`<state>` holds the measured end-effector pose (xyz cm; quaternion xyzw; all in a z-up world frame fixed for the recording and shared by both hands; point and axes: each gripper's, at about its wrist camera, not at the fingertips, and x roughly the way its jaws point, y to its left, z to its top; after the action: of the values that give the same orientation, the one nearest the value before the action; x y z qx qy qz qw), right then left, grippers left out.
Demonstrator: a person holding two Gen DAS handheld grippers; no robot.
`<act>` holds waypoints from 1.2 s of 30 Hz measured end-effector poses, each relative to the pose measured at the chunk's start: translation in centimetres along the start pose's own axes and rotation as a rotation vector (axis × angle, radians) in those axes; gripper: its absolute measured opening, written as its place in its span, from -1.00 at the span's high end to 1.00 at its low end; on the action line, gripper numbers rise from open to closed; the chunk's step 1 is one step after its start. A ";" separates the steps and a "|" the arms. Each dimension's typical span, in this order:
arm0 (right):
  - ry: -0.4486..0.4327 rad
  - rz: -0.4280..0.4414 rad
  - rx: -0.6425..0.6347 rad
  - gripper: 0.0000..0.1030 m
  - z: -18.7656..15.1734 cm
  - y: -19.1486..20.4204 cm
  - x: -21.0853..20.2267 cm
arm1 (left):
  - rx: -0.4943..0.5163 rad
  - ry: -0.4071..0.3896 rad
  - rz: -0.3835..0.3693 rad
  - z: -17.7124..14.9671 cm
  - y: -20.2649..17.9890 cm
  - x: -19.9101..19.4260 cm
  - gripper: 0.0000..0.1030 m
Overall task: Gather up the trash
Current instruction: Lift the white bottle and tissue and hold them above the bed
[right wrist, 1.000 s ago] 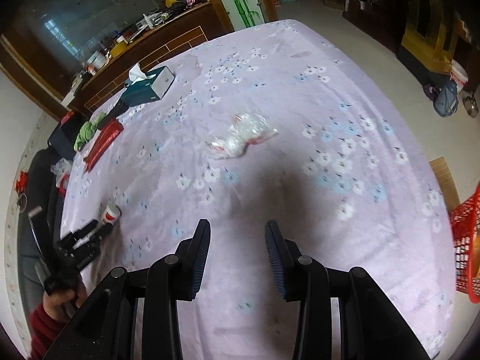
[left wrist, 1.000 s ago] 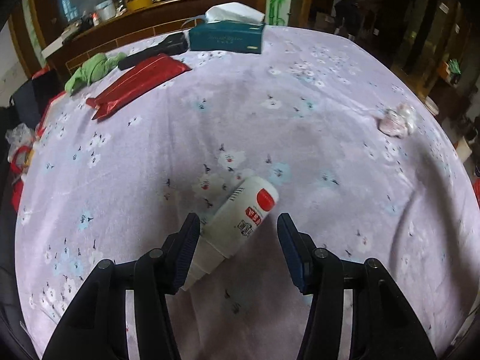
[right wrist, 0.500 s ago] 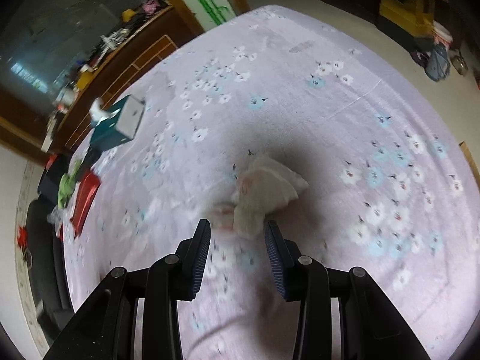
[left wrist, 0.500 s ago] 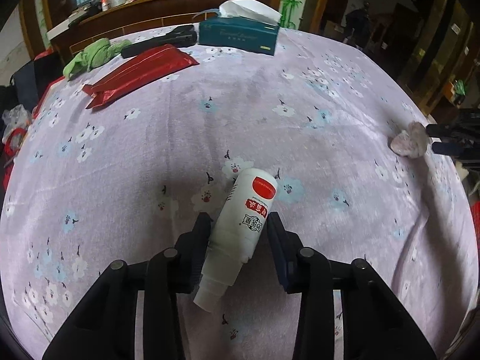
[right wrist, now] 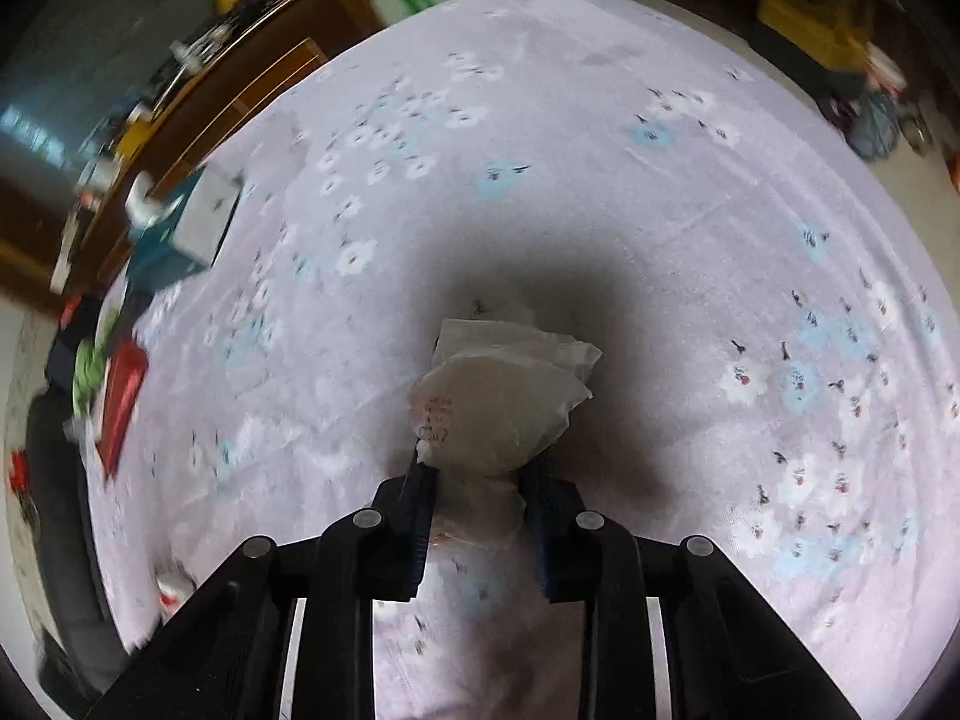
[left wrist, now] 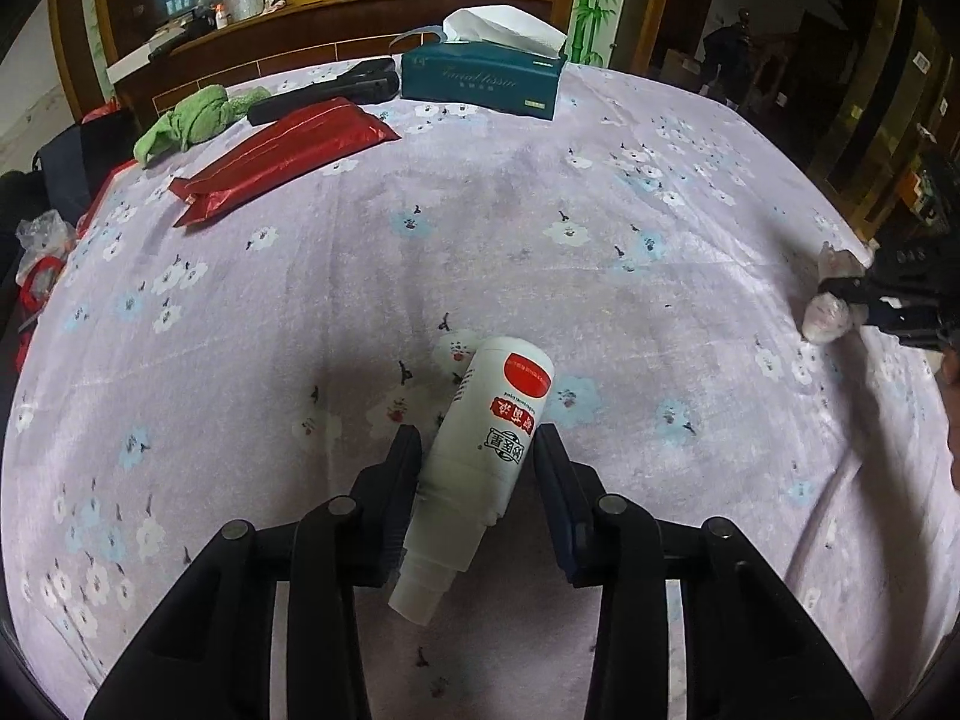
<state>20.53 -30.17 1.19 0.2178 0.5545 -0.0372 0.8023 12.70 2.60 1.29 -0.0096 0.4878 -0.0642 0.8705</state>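
A white plastic bottle with a red label lies on the lilac flowered tablecloth, cap end toward the camera. My left gripper is shut on it, a finger pressed to each side of its body. In the right wrist view a crumpled clear plastic bag bulges out from between the fingers of my right gripper, which is shut on its lower end. The left wrist view also shows that bag at the table's right edge with the right gripper on it. The right wrist view is blurred.
At the far side of the table sit a teal tissue box, a long black object, a green cloth and a red foil packet. A cluttered wooden counter runs behind. A person's hand shows at the right.
My left fingers closed from wide apart onto the bottle. My right gripper came down from high above the table to the plastic bag and shut on it.
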 end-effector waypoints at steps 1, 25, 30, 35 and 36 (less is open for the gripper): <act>-0.021 -0.002 -0.025 0.46 -0.6 0.2 -0.9 | -0.006 -0.004 -0.004 -0.2 -0.1 -0.3 0.28; -0.093 -0.098 -0.353 0.45 -21.0 -6.6 -13.8 | 0.193 0.011 -0.156 -11.6 -15.4 -9.2 0.28; -0.109 -0.109 -0.353 0.45 -23.0 -8.0 -15.2 | 0.229 -0.007 -0.154 -12.9 -17.6 -10.6 0.28; -0.129 -0.126 -0.336 0.45 -24.2 -9.7 -16.5 | 0.258 -0.024 -0.145 -13.8 -19.3 -12.0 0.28; -0.136 -0.136 -0.332 0.45 -24.4 -10.1 -16.8 | 0.262 -0.022 -0.144 -13.9 -19.5 -12.1 0.28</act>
<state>-10.21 -32.84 6.20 0.0413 0.5109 -0.0138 0.8586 -7.41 -14.61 5.81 0.0683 0.4638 -0.1895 0.8628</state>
